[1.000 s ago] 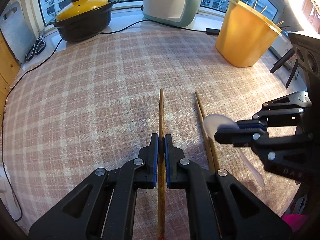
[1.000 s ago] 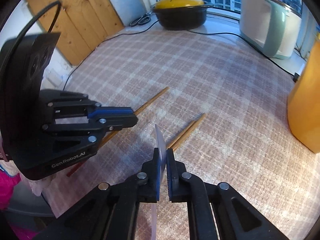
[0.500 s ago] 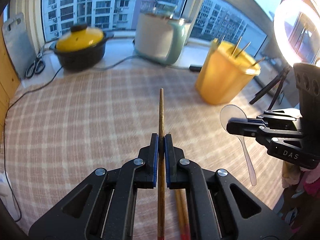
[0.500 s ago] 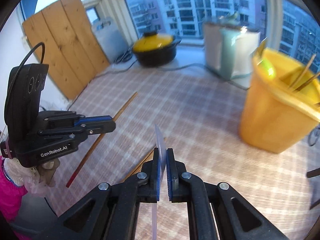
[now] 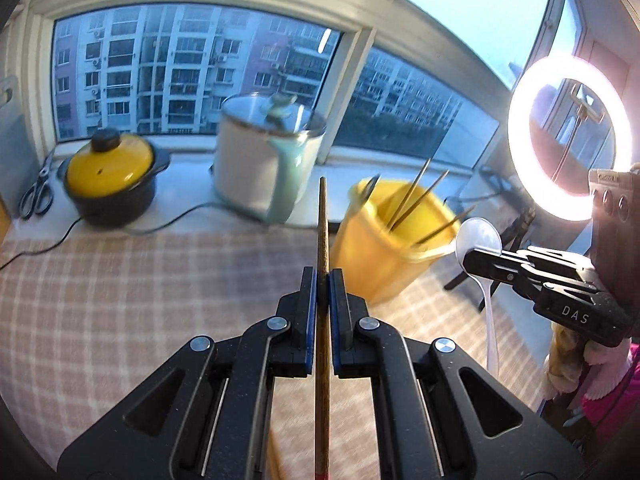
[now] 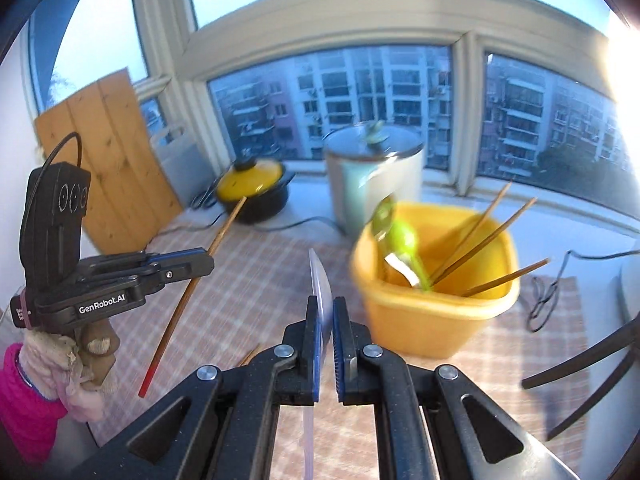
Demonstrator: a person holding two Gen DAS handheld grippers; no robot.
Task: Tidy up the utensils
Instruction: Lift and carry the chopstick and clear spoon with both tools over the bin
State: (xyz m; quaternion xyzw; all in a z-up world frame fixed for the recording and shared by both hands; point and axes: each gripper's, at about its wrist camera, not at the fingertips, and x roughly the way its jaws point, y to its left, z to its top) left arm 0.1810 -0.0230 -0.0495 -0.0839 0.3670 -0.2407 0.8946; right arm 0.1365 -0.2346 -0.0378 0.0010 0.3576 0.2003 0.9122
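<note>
My left gripper (image 5: 323, 280) is shut on a wooden chopstick (image 5: 323, 232) that points up and forward, lifted above the checked tablecloth; it also shows in the right wrist view (image 6: 188, 292). My right gripper (image 6: 326, 312) is shut on a clear plastic spoon (image 6: 320, 280), whose bowl shows in the left wrist view (image 5: 478, 236). The yellow bucket (image 6: 432, 320) stands just ahead to the right, holding several chopsticks and a green utensil (image 6: 400, 240). It also shows in the left wrist view (image 5: 384, 264).
A black pot with a yellow lid (image 5: 110, 176) and a white and mint cooker (image 5: 264, 164) stand on the windowsill. Scissors (image 5: 36, 196) lie at far left. A ring light (image 5: 568, 136) stands at right. More chopsticks (image 6: 250, 354) lie on the cloth below.
Both grippers have risen from the table with their utensils and moved toward the yellow bucket, which is now closer and seen from above its rim.
</note>
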